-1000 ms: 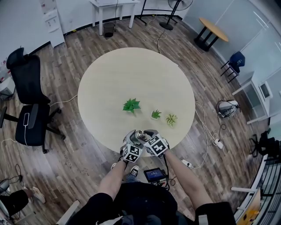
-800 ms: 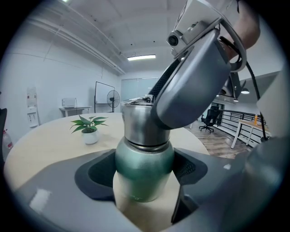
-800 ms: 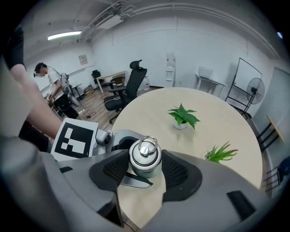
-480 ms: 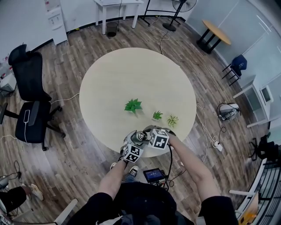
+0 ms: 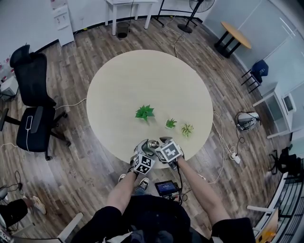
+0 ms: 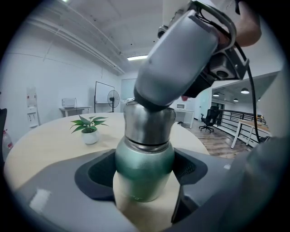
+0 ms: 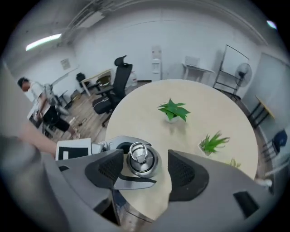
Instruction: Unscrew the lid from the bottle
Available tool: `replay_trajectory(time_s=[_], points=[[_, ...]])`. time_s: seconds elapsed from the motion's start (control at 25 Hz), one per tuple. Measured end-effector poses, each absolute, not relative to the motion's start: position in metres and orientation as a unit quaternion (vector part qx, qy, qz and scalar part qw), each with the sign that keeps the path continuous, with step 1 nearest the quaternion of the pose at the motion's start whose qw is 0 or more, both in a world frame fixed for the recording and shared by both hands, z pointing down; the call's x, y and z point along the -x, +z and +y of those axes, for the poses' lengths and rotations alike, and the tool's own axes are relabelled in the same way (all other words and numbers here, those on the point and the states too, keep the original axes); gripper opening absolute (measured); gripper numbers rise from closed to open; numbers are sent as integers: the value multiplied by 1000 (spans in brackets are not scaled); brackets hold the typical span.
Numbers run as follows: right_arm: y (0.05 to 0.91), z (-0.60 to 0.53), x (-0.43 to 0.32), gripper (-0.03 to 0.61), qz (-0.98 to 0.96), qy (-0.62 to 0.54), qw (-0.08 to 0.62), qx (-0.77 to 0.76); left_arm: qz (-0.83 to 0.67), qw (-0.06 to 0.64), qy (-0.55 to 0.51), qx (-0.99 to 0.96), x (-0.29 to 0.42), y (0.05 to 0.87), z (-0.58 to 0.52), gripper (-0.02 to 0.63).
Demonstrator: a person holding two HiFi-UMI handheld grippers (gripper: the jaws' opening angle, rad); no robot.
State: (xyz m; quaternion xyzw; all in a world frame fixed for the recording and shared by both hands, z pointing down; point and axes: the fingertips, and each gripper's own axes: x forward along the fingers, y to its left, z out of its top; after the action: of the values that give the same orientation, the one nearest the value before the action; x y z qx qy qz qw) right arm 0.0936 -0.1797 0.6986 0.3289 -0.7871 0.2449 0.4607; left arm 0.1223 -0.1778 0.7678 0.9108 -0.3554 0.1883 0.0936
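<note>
The left gripper [image 6: 145,173] has its fingers [image 6: 97,174] closed on the green body of the bottle [image 6: 145,152], one dark pad pressed to each side. The bottle stands upright, and its steel lid [image 7: 142,159] is screwed on, so what is inside cannot be seen. A small ring [image 7: 137,152] lies flat on top of the lid.

The right gripper [image 7: 147,172] comes down steeply over the bottle from above. Its jaws have just been opening. The lid sits between the fingers [image 7: 188,174], but the pads are off it: there is a clear gap on the right side, and the left pad is close beside the lid.

The bottle stands at the near edge of a round, pale table [image 5: 142,80], right in front of the person. Three small potted plants sit further in on the table. The largest [image 5: 144,113], with broad green leaves in a white pot, is near the middle. Two smaller ones [image 5: 170,124] [image 5: 186,129] sit side by side toward the right edge. All three are well apart from the bottle.

The floor [image 5: 71,156] is wood plank, with cables trailing across it. A black office chair [image 5: 31,99] stands to the left of the table. A white table [image 5: 126,7] and a standing fan [image 5: 195,7] are by the far wall, and a small round side table [image 5: 232,33] is at the upper right.
</note>
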Motion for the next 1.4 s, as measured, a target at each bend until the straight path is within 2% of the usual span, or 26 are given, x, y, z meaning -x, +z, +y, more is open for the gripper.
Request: replay_trajectory(time_s=[0.16,0.24,0.4,0.64,0.8,0.84,0.88,0.92,1.0,1.04,1.16,1.24,1.4], points=[[709,-174,-94,296,-752,323,437,-372,-356,94,189,-910,-123,768,-178,370],[712,-172,-96,235,-749,313,450,-373,-356,95,190,-910,-124,768,-178,370],[713,-169,-92,233,-781,248,481,-312,-356,93,188,-911,-123,768,-177,370],[713,-159,-90,233,-816,76,562,-109,-355,93,187,-911,-124,769,-177,370],[715,-159,-89,235,-801,48,595,-42,-353,94,189,-911,-124,769,-177,370],[714,-159,-88,254,-801,58,594,-46,-353,94,190,-911,-124,769,-176,370],[713,-158,-86,285,-805,79,586,-53,-354,94,190,-911,-124,769,-176,371],[710,-156,-83,342,-811,107,571,-65,-354,95,190,-911,-124,770,-176,370],[703,-159,-79,376,-828,158,526,-114,-355,94,189,-911,-124,769,-177,371],[698,-164,-80,373,-834,176,499,-157,-355,93,189,-911,-123,769,-178,370],[688,-180,-90,297,-821,239,420,-305,-355,93,188,-911,-123,768,-177,371],[689,-179,-94,301,-797,298,381,-363,-355,93,188,-911,-123,768,-177,371],[702,-176,-98,291,-754,359,360,-415,-354,94,189,-911,-123,769,-177,371]])
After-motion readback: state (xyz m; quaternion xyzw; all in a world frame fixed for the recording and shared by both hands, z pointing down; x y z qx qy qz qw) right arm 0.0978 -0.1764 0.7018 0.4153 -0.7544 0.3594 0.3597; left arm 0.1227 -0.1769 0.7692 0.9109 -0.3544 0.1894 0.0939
